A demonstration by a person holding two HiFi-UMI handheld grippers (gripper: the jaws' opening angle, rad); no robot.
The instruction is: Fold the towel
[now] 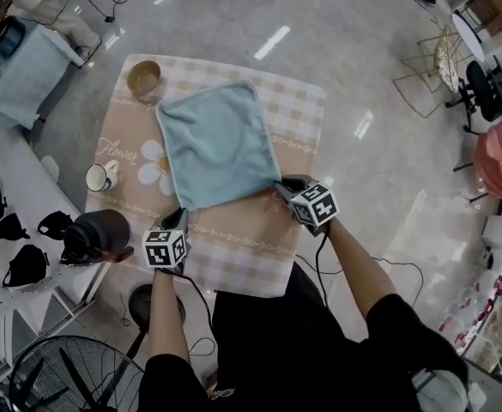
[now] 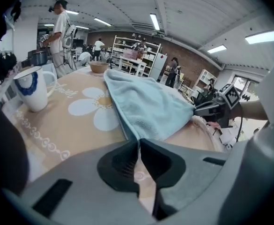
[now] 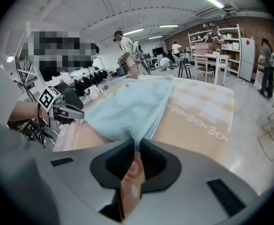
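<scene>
A light blue towel (image 1: pixel 216 144) lies flat on the checked, flower-print tablecloth (image 1: pixel 242 243). My left gripper (image 1: pixel 177 221) is at the towel's near left corner, and in the left gripper view the towel (image 2: pixel 146 104) narrows to a corner pinched between the nearly closed jaws of the left gripper (image 2: pixel 139 144). My right gripper (image 1: pixel 285 190) is at the near right corner. In the right gripper view, the right gripper (image 3: pixel 137 146) has its pads closed on the corner of the towel (image 3: pixel 132 107). Each gripper shows in the other's view across the towel's near edge.
A wooden bowl (image 1: pixel 144 77) stands at the table's far left corner and a white mug (image 1: pixel 101 177) at its left edge. A black kettle (image 1: pixel 96 234) sits on the shelf to the left, with a fan (image 1: pixel 70 372) below. People and shelves are far behind.
</scene>
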